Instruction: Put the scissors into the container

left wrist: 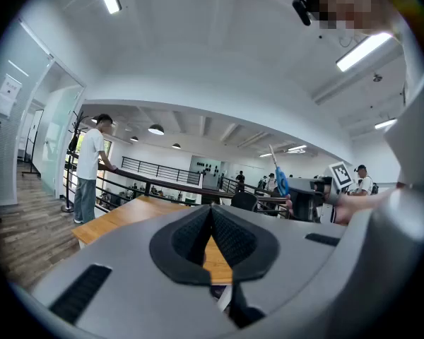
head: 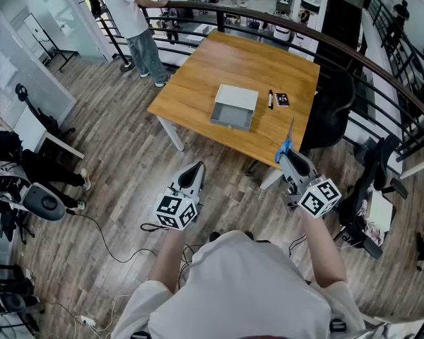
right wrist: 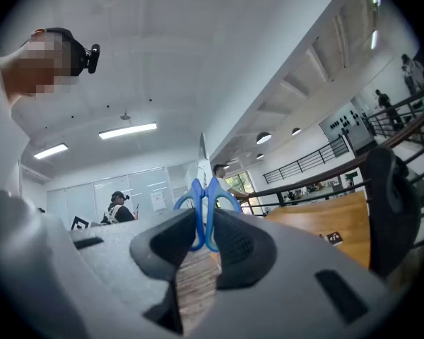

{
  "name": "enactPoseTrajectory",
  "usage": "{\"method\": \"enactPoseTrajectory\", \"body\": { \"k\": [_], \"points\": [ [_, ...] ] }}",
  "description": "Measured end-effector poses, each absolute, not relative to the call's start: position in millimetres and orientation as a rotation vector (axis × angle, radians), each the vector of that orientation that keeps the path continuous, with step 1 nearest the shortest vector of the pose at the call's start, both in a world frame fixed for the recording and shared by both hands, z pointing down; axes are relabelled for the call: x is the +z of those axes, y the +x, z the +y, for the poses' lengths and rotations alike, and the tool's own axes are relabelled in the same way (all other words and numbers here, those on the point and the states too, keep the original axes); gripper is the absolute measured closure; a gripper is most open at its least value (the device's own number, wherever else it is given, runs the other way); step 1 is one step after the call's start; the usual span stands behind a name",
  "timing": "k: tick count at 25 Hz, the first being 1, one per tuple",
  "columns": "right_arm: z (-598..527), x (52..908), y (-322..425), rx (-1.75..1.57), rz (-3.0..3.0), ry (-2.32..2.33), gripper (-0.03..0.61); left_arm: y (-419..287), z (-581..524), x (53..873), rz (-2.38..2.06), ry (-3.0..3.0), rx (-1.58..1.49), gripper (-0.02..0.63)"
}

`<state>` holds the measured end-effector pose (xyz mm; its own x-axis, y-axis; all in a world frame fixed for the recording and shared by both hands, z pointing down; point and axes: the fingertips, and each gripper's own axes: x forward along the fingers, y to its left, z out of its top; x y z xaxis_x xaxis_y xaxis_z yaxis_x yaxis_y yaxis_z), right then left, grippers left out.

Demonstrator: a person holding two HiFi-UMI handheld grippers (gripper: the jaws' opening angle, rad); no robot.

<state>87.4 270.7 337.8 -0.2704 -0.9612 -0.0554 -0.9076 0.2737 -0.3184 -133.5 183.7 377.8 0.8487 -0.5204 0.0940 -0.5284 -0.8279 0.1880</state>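
Lower centre-left in the head view, the left gripper [head: 196, 168] points toward the desk [head: 191, 83], fingers pressed together and empty. Further right, the right gripper [head: 285, 154] pinches the scissors [head: 290, 133] by their blue handles, blade pointing up-frame, short of the container [head: 234, 106].

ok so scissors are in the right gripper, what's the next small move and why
Probably carry the right gripper forward and left toward the container: its jaws clamp the scissors by the blue handles, blade up, but it hangs off the near edge of the table, while the container sits mid-table.
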Motion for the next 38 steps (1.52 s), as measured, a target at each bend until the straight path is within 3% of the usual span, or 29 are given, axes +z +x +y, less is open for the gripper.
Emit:
{"method": "enactPoseTrajectory", "body": {
  "k": [21,38],
  "points": [
    [284,336,88,-0.333,2.303,-1.677,0.495,-131,198,379,-0.824,2.816,0.075,0.620],
    [300,355,131,-0.365,2.352,-1.671,0.495,-93,224,390,-0.877,2.789,0.092,0.620]
  ]
}}
